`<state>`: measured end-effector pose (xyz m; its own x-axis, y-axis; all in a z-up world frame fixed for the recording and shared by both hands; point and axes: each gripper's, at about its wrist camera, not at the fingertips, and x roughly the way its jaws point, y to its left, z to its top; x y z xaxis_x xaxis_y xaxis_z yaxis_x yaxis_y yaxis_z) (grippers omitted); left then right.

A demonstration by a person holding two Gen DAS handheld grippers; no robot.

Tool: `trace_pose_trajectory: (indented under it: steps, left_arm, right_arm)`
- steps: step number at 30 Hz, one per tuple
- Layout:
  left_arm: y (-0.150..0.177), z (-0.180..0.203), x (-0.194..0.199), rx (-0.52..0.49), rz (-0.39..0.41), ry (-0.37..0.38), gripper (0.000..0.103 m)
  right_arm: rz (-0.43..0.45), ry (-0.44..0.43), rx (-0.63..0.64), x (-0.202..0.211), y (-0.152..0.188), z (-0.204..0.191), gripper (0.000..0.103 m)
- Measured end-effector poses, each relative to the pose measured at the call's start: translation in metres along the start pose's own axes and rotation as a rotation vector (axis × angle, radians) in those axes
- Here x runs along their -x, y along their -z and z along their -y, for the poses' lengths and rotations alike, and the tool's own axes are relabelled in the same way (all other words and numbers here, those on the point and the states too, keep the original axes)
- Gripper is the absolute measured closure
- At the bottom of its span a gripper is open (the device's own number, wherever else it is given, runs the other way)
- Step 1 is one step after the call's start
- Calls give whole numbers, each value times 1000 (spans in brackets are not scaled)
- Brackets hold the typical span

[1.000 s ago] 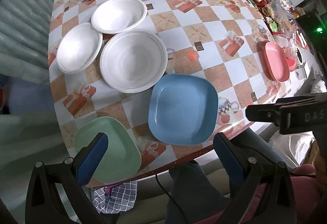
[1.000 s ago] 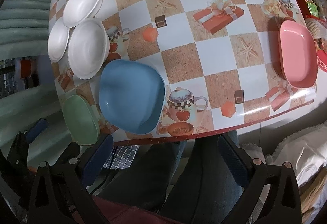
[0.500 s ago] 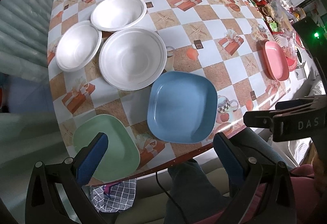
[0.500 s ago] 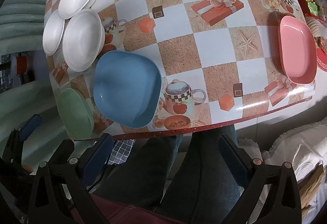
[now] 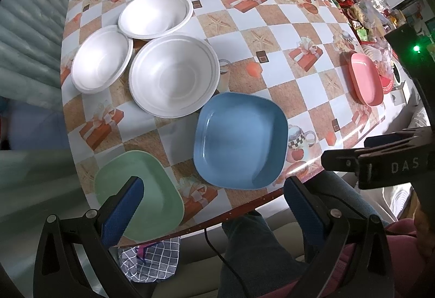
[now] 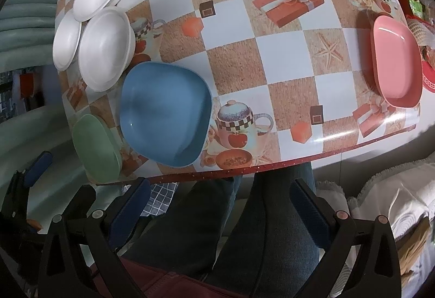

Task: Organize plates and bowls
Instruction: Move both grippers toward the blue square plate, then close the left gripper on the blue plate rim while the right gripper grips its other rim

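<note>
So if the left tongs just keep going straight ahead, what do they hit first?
Most likely the blue plate, which sits straight ahead between the open left tongs. The green plate lies beside the left finger. Depth is unclear.

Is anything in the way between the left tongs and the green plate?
No, nothing visible. The left tongs are open and held back at the table's near edge, and the green plate lies right in front of their left finger with nothing on it. The blue plate sits apart, to its right.
</note>
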<state>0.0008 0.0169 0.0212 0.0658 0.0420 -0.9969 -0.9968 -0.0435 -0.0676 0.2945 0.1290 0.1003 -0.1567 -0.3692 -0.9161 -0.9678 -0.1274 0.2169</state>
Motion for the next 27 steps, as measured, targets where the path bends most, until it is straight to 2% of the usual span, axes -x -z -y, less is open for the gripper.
trace_pose_trajectory:
  steps: [10,17,21,27]
  left_arm:
    - [2,-12,-19,-5,-9,-26,0]
    - [-6,-34,-53,57,-50,-30,0]
    - [-9,-32,-72,59,-67,-34,0]
    - [-14,-17,-94,15,-46,-43,0]
  right_arm:
    - [-11,-12,-49,-12,-2,14,0]
    - [-49,19,-88,-44,-10,21,0]
    - [-64,30,-94,-64,-15,19,0]
    - [-51,60,-78,-82,-24,11,0]
